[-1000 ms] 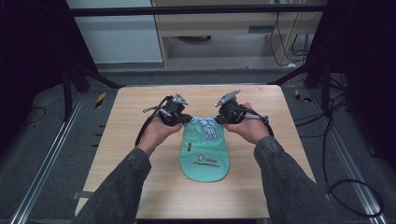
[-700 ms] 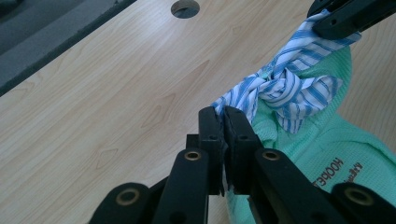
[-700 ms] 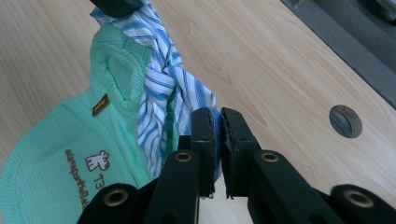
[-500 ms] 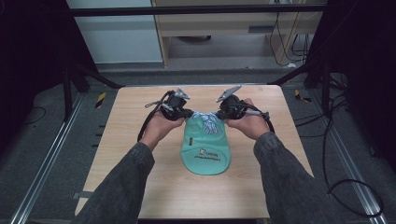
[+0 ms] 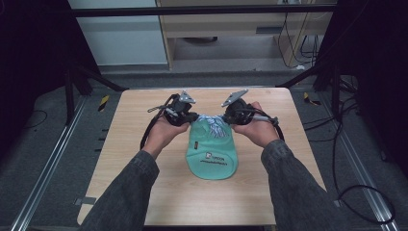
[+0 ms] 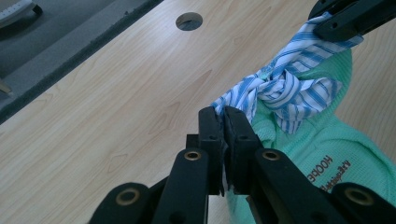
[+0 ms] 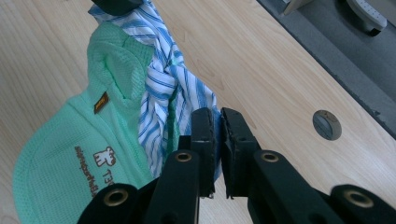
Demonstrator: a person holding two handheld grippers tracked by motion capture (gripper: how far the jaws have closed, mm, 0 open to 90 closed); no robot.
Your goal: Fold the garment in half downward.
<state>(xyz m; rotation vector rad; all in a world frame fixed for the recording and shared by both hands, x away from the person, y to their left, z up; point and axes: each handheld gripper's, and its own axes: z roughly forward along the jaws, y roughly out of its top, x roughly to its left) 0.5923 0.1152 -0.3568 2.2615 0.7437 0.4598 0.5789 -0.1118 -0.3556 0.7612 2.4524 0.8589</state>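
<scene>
A mint-green mesh cloth (image 5: 211,156) with a printed logo lies flat at the middle of the wooden table (image 5: 134,183). At its far end, blue-and-white striped ties (image 5: 214,126) are wound into a knot (image 6: 280,91). My left gripper (image 5: 192,117) (image 6: 223,112) is shut on one striped tie end at the knot's left. Opposite it, my right gripper (image 5: 225,117) (image 7: 217,114) is shut on the other striped end (image 7: 163,93). The two grippers face each other across the knot, close together. The green cloth (image 7: 70,158) hangs below the ties in both gripper views.
A round cable hole (image 6: 189,21) (image 7: 326,124) sits in the tabletop near the far edge. Beyond that edge the table drops to grey floor (image 5: 231,72). A black frame bar (image 5: 192,10) spans the back. Bare wood lies to either side of the cloth.
Both hands have shifted slightly toward the far edge, and the cloth's top end has followed. Each gripper still holds its tie end.
</scene>
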